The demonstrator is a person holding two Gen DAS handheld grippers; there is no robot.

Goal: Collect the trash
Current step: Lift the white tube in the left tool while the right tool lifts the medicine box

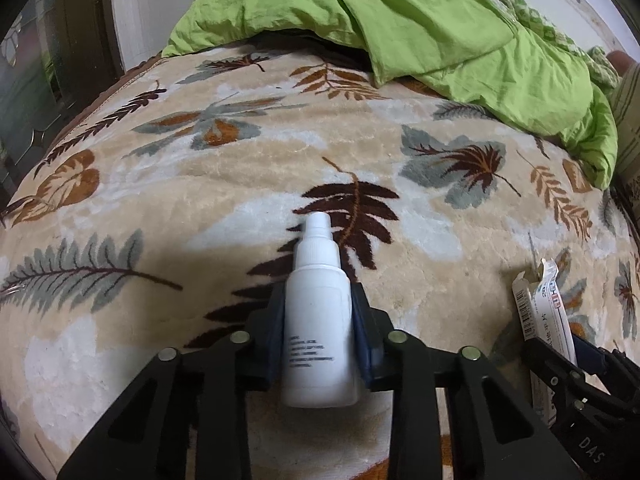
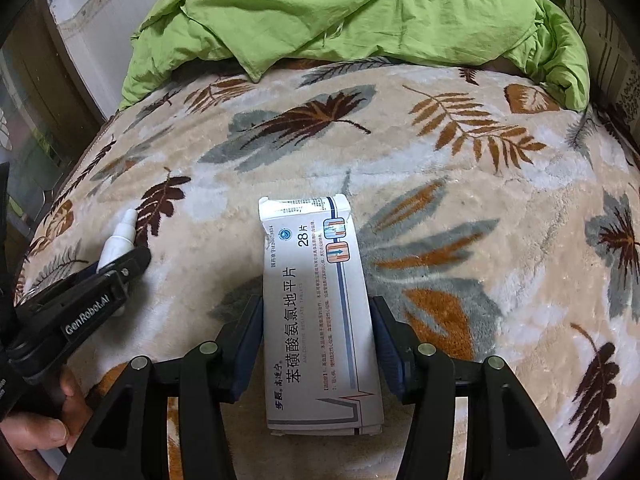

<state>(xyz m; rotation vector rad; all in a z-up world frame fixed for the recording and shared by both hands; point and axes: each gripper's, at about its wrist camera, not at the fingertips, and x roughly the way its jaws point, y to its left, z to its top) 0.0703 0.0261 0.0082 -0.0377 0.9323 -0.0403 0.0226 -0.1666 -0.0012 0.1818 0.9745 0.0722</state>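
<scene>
left claw (image 1: 318,320) clenched on white spray bottle (image 1: 318,320) pointing forward, right claw (image 2: 318,336) gripping medicine box (image 2: 318,320) lengthwise, both low over leaf-patterned blanket (image 1: 280,168)

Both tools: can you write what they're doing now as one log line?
left tool: shut on white spray bottle | right tool: shut on medicine box | under them: leaf-print blanket | trash bin: not in view

Both grippers are matte black plastic: the left gripper (image 1: 318,312) and the right gripper (image 2: 318,332) each have angular linkage arms with triangular cut-outs, round silver pivot pins, and dark blue pads (image 2: 244,344) lining the fingers. The left gripper's side carries white "GenRobot.AI" lettering; the right shows "DAS". A bare-skinned left hand (image 2: 36,436) shows near left.
</scene>
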